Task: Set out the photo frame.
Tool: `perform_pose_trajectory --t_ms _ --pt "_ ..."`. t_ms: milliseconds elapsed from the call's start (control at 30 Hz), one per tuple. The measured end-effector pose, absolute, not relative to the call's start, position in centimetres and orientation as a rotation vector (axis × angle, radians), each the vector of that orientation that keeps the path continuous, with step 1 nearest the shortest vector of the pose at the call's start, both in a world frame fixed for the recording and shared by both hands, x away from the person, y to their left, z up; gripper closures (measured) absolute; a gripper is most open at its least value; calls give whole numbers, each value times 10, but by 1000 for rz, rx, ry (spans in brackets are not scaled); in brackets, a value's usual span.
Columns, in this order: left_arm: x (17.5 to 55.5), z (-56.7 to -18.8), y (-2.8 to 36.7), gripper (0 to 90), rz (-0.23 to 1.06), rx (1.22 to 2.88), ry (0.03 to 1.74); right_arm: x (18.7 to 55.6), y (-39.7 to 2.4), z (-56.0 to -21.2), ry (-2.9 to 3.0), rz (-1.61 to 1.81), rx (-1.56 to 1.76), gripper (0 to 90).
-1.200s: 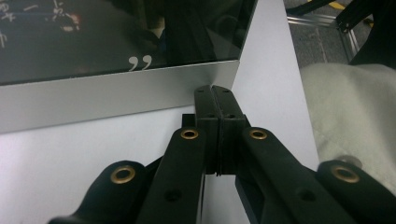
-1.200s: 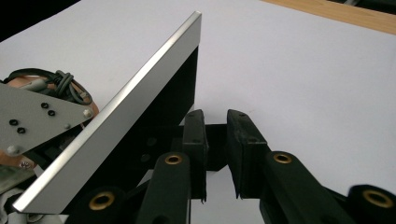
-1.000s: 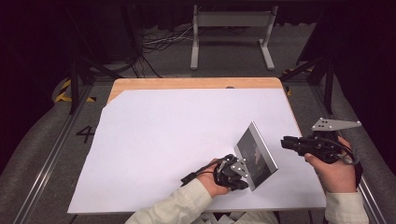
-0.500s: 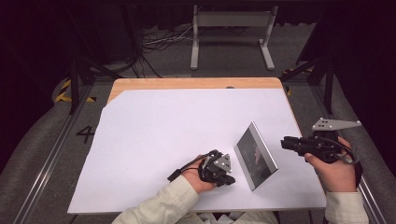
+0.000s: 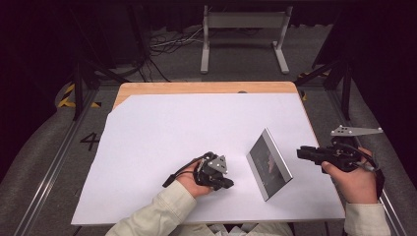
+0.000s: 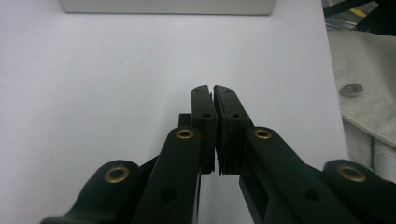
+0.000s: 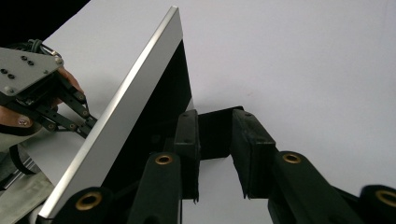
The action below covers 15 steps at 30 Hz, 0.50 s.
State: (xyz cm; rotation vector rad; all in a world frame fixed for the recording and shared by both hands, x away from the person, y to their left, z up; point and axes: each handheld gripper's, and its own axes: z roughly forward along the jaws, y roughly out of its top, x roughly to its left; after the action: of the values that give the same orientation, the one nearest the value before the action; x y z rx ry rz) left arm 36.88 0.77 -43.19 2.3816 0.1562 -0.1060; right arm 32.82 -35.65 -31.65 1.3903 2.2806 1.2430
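A silver-edged picture frame stands tilted on the white sheet, dark face toward the left. Its silver edge runs diagonally through the right gripper view, and its lower edge shows at the top of the left gripper view. My left gripper rests on the sheet left of the frame, jaws shut with nothing in them. My right gripper sits just behind the frame. Its jaws have just been opening, and the frame's black back stand lies between them, unpressed.
The white sheet covers a wooden board whose far edge shows. A grey metal stand and cables lie on the floor beyond. Rails run along both table sides. A pale sleeve lies to the right in the left gripper view.
My left gripper has drawn away from the frame to the left across the sheet. The frame stands where it was. The right hand has kept still.
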Motion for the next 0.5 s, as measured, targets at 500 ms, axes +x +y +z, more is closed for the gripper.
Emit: perform_pose_trajectory --t_ms 500 --pt "376 -431 40 859 -41 2376 262 332 -356 -299 2292 1128 1538 680"
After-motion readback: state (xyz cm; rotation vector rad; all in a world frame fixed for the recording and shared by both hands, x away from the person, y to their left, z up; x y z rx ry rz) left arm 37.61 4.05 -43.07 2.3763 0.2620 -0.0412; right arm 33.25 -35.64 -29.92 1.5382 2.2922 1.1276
